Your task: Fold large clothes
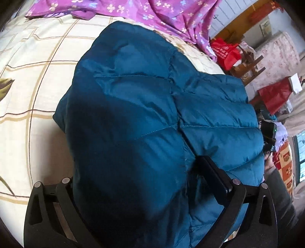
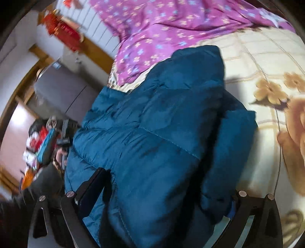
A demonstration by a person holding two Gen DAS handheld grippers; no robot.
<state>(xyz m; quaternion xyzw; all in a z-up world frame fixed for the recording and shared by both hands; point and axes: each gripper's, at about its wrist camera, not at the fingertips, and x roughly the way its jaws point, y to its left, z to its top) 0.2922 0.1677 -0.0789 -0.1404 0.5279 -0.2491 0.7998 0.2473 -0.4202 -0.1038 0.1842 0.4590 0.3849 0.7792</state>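
Cream bedsheet (image 1: 38, 76) under teal jacket (image 1: 143, 114) — both hand-held grippers apparently spread; teddy print (image 2: 293, 129) right-view only.

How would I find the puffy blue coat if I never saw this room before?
Look for the big bed with the cream checked sheet. A purple flowered blanket lies bunched at its far end, and nearer lies the puffy coat. It is the only plain teal thing there, shiny, with stitched lines across it.
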